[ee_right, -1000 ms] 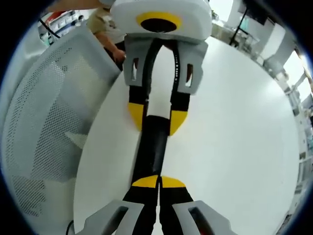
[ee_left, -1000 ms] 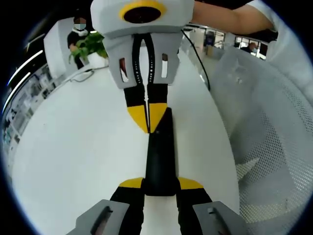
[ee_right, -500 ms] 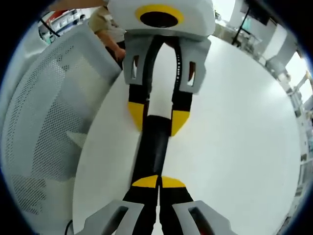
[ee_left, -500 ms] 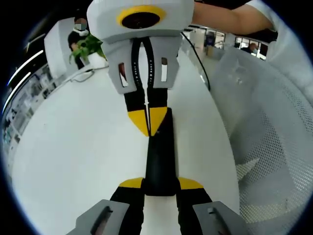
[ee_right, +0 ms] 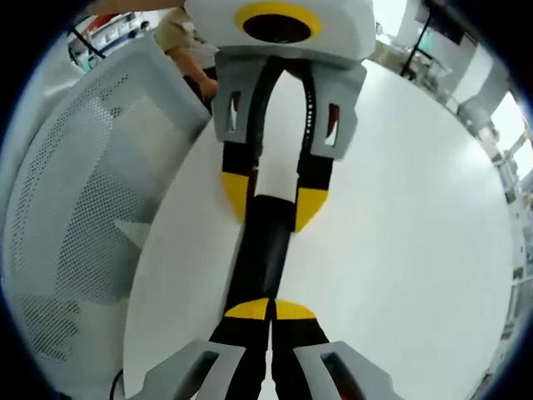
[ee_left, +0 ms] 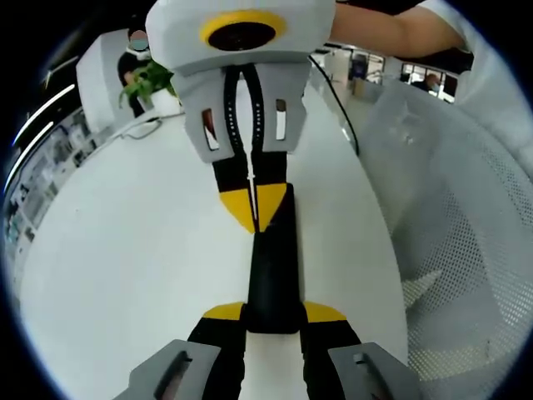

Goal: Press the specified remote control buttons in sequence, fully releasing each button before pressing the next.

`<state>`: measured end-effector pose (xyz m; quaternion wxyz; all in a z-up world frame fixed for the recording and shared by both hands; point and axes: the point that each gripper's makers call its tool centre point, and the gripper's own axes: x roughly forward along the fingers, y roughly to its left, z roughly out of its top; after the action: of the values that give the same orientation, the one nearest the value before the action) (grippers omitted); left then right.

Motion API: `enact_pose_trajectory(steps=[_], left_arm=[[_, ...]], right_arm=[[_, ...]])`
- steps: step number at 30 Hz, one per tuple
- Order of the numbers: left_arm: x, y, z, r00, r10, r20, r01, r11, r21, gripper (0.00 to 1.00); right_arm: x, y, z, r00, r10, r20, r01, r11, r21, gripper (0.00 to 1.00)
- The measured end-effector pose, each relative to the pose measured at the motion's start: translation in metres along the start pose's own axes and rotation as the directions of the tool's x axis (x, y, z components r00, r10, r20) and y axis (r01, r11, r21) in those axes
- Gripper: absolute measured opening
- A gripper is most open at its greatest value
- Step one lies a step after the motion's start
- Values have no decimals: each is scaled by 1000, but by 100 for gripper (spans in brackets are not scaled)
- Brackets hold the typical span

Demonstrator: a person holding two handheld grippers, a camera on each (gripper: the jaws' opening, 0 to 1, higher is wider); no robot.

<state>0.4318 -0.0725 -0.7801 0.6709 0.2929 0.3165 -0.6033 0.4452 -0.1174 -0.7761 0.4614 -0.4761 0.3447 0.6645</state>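
Near the bench (ee_left: 125, 250) edge beside the mesh chair (ee_left: 450, 233), the black remote (ee_left: 273, 267) lies pinched by the left hand-held gripper (ee_left: 275, 312); the right hand-held gripper (ee_left: 252, 204), tips pressed together, has crept slightly along it, seemingly between presses.

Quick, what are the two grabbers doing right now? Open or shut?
Left gripper: shut on the black remote control, one jaw on each side of its end.
Right gripper: shut, tips together on top of the remote, holding nothing.
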Motion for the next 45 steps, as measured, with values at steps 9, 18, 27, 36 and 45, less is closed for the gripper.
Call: enact_pose_trajectory(steps=[9,18,27,36,45], left_arm=[[0,-1,0,1000,10,9,-10,1000,-3,23],[0,-1,1,1000,8,4,-8,1000,0,23],[0,0,0,1000,10,2,-10,1000,2,23],[-1,-1,0,1000,19,-3,-19,1000,4,23],[0,0,1,1000,15,7,-15,1000,2,23]], right_arm=[[1,0,0,1000,6,-17,-6,1000,-7,0],[1,1,0,1000,13,-23,-13,1000,-1,0],[2,0,0,1000,11,-29,-11,1000,5,0],[3,0,0,999,-3,-40,2,1000,-7,0],[2,0,-1,999,-7,-37,7,1000,-3,0]])
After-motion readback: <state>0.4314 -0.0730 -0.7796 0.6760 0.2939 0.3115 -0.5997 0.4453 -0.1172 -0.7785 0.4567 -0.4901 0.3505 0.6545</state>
